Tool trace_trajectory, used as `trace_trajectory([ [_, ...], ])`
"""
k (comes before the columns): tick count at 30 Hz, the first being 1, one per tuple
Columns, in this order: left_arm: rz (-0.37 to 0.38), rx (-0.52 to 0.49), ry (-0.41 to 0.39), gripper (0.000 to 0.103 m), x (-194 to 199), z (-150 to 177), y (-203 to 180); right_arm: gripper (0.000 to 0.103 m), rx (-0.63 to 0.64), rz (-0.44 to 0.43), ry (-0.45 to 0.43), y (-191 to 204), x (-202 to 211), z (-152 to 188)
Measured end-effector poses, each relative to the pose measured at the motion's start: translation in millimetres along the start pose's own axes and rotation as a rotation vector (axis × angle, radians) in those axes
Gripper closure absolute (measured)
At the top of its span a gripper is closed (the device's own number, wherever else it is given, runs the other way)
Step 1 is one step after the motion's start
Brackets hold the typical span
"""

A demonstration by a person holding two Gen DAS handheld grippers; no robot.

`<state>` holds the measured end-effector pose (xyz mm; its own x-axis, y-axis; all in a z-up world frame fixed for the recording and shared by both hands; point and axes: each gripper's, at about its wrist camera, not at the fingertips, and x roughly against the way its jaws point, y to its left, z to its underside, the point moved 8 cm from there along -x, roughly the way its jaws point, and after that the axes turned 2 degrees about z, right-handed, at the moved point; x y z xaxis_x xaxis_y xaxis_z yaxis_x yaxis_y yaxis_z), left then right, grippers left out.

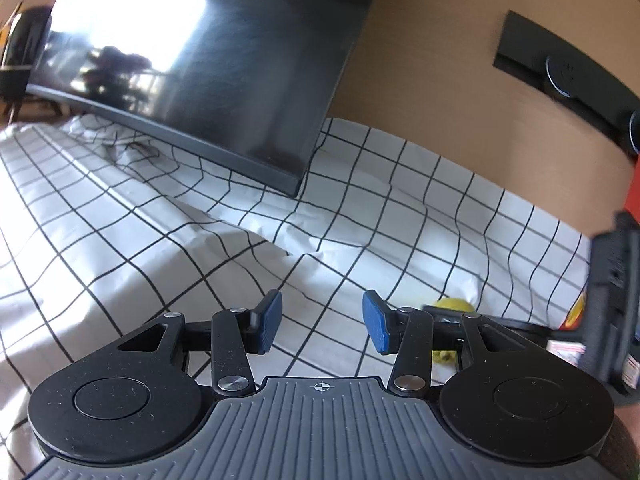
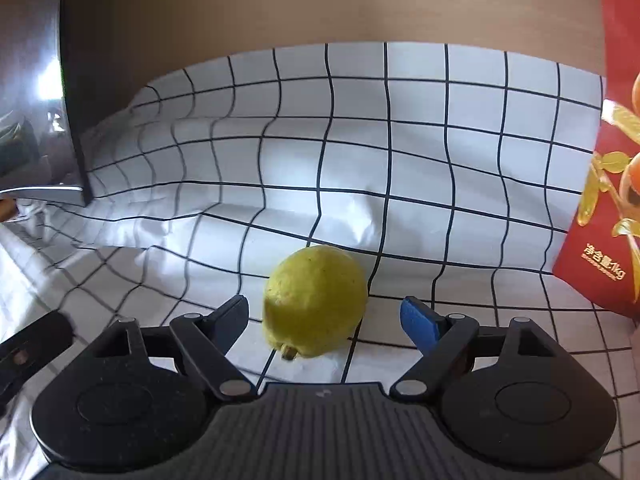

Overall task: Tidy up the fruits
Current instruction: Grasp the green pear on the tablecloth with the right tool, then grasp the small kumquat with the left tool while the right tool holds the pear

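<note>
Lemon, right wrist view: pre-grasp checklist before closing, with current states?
1. Right gripper open: ok.
2. Lemon between the fingers: ok, it sits closer to the left one.
3. Fingers clear of the lemon: ok, gaps on both sides.
4. Lemon resting on the checked cloth: ok.
5. Left gripper open, holding nothing: ok.
6. Red box clear of the right gripper: ok.
7. Drop-off spot for the lemon: cannot tell.

A rumpled white checked cloth (image 2: 420, 152) covered the surface. On it lay 1 yellow-green fruit (image 2: 316, 300) at 6 o'clock and a red box (image 2: 608, 208) at 3 o'clock.
</note>
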<state>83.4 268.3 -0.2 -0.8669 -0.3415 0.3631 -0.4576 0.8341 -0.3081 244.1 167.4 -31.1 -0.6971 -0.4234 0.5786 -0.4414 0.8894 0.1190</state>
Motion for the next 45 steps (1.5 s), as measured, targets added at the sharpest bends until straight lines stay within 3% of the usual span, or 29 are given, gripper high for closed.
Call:
trace_trajectory([
  [5,-0.004,-0.008,0.003,0.054,-1.3,0.9,1.1,0.022,0.054,0.0,0.014,11.4,-15.0,3.3],
  [7,-0.009,-0.009,0.002,0.054,-0.8,1.3,2.9,0.032,0.072,0.0,0.019,14.9,-15.4,5.2],
  [8,-0.012,-0.008,0.002,0.054,-1.1,1.7,4.0,0.042,0.087,0.025,0.016,15.1,-15.2,5.4],
  [14,0.017,0.008,0.036,0.054,-6.5,6.0,5.6,0.042,0.049,-0.007,0.099,-1.6,2.7,10.4],
  [22,0.222,-0.029,0.075,0.054,-4.7,17.6,-29.9,0.043,0.125,-0.138,0.148,-37.9,112.3,59.0],
  [26,0.43,-0.087,0.197,0.054,-6.4,30.4,-84.7,0.043,0.158,-0.184,0.144,-63.8,171.6,96.0],
  [28,0.481,-0.147,0.258,0.054,-9.3,39.0,-120.6,0.043,0.161,-0.197,0.139,-74.1,190.8,110.8],
  [32,0.459,-0.203,0.353,0.054,-32.8,52.9,-172.7,0.043,0.204,-0.179,0.11,-86.7,214.8,135.4],
  [38,0.34,-0.337,0.406,0.052,-71.4,77.9,-208.7,0.043,0.213,-0.185,0.106,-95.1,223.4,155.1],
  [45,0.385,-0.3,0.418,0.054,-84.9,86.2,-221.2,0.042,0.19,-0.178,0.093,-102.9,225.1,164.9],
])
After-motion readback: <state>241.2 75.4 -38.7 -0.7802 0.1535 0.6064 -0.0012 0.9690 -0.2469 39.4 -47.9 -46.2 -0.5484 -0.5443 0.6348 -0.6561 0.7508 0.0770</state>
